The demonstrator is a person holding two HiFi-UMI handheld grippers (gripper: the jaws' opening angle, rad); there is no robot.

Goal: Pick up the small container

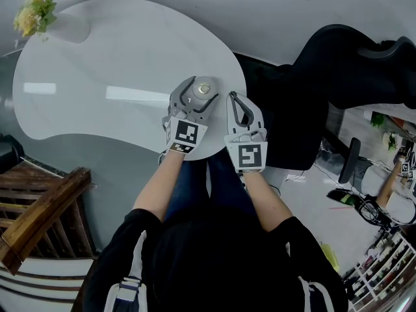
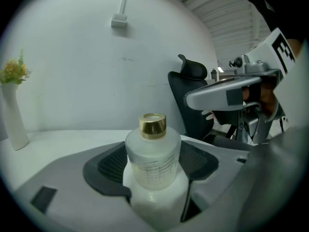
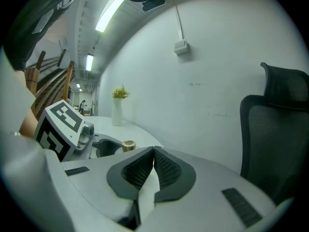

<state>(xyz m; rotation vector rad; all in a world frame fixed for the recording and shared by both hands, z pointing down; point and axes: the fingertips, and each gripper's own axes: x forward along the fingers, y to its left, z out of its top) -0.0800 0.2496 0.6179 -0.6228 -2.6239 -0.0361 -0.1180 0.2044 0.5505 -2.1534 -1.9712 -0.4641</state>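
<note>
The small container (image 1: pixel 204 90) is a frosted bottle with a gold cap, standing near the right edge of the white table (image 1: pixel 117 64). My left gripper (image 1: pixel 200 95) is shut on it, one dark pad pressed against each side of the bottle (image 2: pixel 153 163). Just to its right, my right gripper (image 1: pixel 233 98) is shut with nothing in it, its ribbed pads (image 3: pixel 145 170) touching. From the right gripper view only the gold cap (image 3: pixel 128 145) shows, beside the left gripper's marker cube (image 3: pixel 60 127). The right gripper's body (image 2: pixel 227 93) shows in the left gripper view.
A white vase with yellow flowers (image 1: pixel 36 12) stands at the table's far left end. A black office chair (image 1: pixel 338 64) is right of the table, close to the right gripper. Wooden furniture (image 1: pixel 39 207) is at lower left. A white wall lies behind.
</note>
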